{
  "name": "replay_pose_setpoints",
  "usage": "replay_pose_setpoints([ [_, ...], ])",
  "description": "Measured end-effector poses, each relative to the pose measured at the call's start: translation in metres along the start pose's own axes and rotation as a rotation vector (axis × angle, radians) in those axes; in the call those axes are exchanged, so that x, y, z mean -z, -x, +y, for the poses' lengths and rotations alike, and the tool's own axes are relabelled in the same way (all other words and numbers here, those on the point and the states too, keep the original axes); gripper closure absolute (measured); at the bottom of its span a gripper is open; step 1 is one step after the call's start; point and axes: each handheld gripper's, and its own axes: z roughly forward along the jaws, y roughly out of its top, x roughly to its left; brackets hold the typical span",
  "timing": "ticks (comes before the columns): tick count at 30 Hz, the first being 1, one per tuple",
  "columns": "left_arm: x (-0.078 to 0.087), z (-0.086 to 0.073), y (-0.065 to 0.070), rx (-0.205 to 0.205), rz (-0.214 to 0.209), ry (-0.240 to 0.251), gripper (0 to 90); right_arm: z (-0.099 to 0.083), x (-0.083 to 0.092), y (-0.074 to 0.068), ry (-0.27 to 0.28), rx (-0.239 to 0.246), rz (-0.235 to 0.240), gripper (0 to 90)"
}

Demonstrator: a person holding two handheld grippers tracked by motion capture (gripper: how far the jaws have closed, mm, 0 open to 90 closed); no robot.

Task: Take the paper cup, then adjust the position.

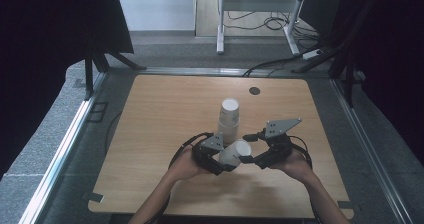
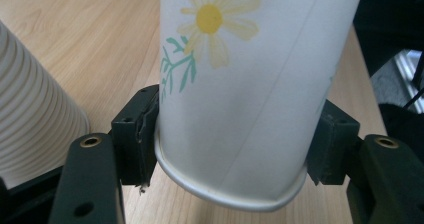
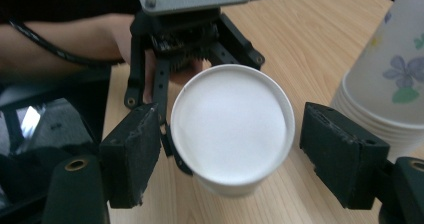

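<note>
The left gripper (image 1: 220,160) is clenched on a single paper cup (image 1: 235,152), gripped near its rim, as seen in the left gripper view where both pads press its daisy-printed wall (image 2: 240,84). The cup is held tilted above the wooden table (image 1: 165,119), just in front of the stack of cups (image 1: 229,118). The right gripper (image 1: 248,148) is released: its pads stand at either side of the cup's base (image 3: 232,129), the right one clearly apart from it.
</note>
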Motion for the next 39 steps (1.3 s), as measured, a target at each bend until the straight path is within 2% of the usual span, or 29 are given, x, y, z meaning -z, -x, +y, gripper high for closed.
replay_pose_setpoints([
  [5,-0.002,0.001,0.001,-0.015,0.006,-0.04,33.6,-0.002,0.002,-0.002,-0.057,0.013,-0.037,22.5],
  [13,-0.005,0.005,0.003,-0.041,0.011,-0.085,33.7,-0.002,0.0,-0.005,-0.129,0.026,-0.042,20.8],
  [29,-0.009,0.009,0.006,-0.053,0.014,-0.108,34.1,0.009,-0.008,-0.01,-0.245,0.052,-0.046,19.1],
  [39,-0.012,0.012,0.007,-0.067,0.009,-0.128,34.1,0.011,-0.02,-0.012,-0.317,0.087,-0.036,21.7],
])
